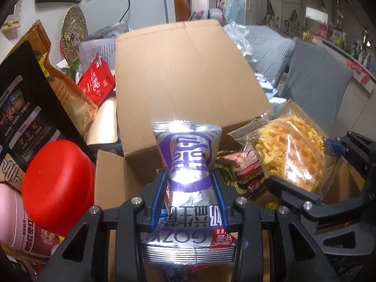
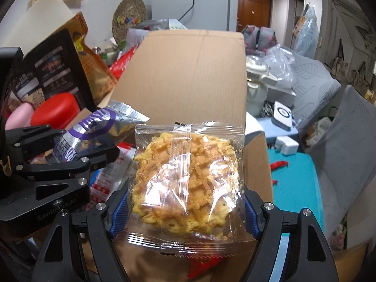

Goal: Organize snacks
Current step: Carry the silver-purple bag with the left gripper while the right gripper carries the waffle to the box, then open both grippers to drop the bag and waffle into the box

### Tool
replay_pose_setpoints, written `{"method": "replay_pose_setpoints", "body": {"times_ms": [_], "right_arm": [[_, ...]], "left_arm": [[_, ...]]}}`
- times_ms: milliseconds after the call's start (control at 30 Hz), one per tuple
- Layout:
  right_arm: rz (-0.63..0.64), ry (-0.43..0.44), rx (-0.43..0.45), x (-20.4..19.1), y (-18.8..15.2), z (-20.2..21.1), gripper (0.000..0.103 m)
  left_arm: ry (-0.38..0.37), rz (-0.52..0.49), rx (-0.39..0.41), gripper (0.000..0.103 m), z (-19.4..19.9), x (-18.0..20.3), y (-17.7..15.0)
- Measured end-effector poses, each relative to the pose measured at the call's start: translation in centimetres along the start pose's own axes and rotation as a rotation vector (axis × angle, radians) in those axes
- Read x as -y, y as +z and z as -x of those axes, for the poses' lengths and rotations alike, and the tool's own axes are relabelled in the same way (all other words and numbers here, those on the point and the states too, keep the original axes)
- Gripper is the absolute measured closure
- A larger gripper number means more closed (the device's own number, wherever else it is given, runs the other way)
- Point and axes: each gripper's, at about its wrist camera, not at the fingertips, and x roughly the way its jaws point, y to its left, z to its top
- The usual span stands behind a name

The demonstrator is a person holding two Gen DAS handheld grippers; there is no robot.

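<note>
Snacks are being sorted into the cardboard box, and two are in transit at this moment. Nearest, a silver and purple packet is clamped between the blue pads of the left gripper, the packet pinched narrow at its middle and held above the open box. Just to the right of it, over the same box, a waffle in a clear wrapper is gripped at its two side edges by the right gripper, whose jaws stand wide around it. Neither item has been set down yet. Inside the box, below the two held items, several packets are already lying, so part of the job is judged done. Left of the box, outside it, a red lid, a pink tub, a black pouch, a brown bag and a red packet are seen; these seem to remain to be handled. Beyond the box the raised rear flap blocks the view.
</note>
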Motion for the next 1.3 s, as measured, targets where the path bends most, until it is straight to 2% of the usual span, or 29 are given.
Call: {"method": "replay_pose_setpoints", "body": {"times_ms": [400, 600, 700, 833, 1067, 1167, 1300], "right_arm": [[0.053, -0.078, -0.099, -0.1, -0.9, -2.4, 0.024], [0.06, -0.088, -0.122, -0.1, -1.0, -3.0, 0.021], [0.059, -0.091, -0.126, 0.0, -0.9, -3.1, 0.021], [0.073, -0.096, -0.136, -0.1, -0.9, -3.2, 0.021], [0.065, -0.072, -0.146, -0.2, -1.1, -2.2, 0.018], [0.057, -0.065, -0.14, -0.2, -1.3, -1.4, 0.016], [0.056, -0.105, -0.111, -0.3, -1.3, 0.2, 0.012]], "left_arm": [[0.018, 0.018, -0.148, 0.065, -3.7, 0.5, -0.7], [0.058, 0.004, -0.162, 0.064, -4.1, 0.6, -0.6], [0.066, 0.021, -0.169, 0.058, -4.4, 0.4, -0.5], [0.077, 0.006, -0.175, 0.058, -4.6, 0.5, -0.6], [0.067, 0.026, -0.181, 0.058, -3.9, 0.2, -0.7], [0.059, 0.044, -0.168, 0.05, -2.8, 0.0, -0.6], [0.063, 0.058, -0.127, 0.037, -0.9, -0.2, -0.5]]}}
